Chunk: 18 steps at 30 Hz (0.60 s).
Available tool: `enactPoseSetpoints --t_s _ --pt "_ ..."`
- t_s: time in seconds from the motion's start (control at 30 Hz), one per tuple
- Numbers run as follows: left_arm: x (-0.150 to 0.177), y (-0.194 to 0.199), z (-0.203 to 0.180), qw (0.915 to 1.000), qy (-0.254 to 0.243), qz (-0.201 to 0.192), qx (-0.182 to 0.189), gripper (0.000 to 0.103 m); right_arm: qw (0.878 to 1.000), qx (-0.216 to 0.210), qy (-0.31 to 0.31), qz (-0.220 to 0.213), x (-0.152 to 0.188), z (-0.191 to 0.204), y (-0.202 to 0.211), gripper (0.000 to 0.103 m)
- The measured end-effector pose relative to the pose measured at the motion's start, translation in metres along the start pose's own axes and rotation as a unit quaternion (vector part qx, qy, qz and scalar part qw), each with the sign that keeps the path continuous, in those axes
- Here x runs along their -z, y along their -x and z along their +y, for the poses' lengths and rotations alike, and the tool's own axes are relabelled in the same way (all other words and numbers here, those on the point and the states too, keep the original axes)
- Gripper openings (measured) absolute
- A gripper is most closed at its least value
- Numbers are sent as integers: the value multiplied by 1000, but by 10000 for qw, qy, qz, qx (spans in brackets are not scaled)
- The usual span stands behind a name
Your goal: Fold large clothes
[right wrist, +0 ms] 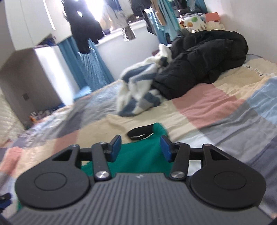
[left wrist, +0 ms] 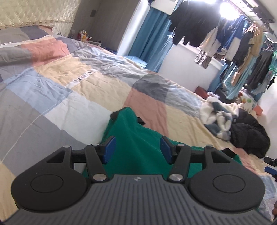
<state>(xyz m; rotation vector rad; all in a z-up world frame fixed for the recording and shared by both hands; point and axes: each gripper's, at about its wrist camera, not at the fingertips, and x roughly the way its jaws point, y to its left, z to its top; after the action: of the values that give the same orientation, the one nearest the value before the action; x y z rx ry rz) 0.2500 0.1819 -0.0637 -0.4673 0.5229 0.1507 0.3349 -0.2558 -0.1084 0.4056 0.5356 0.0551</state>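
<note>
Two hand-held grippers hang over a green garment spread on a bed with a patchwork cover.

In the left wrist view, the left hand-held gripper (left wrist: 136,148) stands released, its blue pads wide apart with nothing pinched between them. The green garment (left wrist: 136,138) lies on the bed (left wrist: 69,90) beneath and just ahead of the pads, rising to a rumpled peak with black trim at its far edge. Farther along the bed sit a white-and-blue striped garment (left wrist: 218,117) and a black jacket (left wrist: 249,136), touching each other. This view alone shows the quilted headboard (left wrist: 34,13) and a small bit of the other gripper at the right edge.

In the right wrist view, the right hand-held gripper (right wrist: 140,148) is likewise released, pads apart over the green garment (right wrist: 138,155). Only here does a black band with a white mark (right wrist: 141,133) show plainly, lying at the garment's far edge. The striped garment (right wrist: 138,93) and the black jacket (right wrist: 204,58) are piled beyond.
</note>
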Motion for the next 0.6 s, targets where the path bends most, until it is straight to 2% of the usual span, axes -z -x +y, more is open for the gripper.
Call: enactPoseSetpoints --t_s 0.1,0.2,0.37,0.47,0.6 --pt "14 19 -12 9999 -112 9 125 62 9987 -422 -290 33 17 7 26 54" --pt "29 35 -23 9996 -199 15 206 62 9970 -701 -276 149 33 22 45 54" --pt "51 57 -33 9992 -12 142 383 62 9920 -1091 -485 409 56 41 65 54" --pt "67 63 -35 9983 91 296 499 62 9852 -1308 -854 704 76 43 71 67" --pt "88 64 -34 9958 403 575 579 62 9759 -1430 -1115 1211 103 45 70 67"
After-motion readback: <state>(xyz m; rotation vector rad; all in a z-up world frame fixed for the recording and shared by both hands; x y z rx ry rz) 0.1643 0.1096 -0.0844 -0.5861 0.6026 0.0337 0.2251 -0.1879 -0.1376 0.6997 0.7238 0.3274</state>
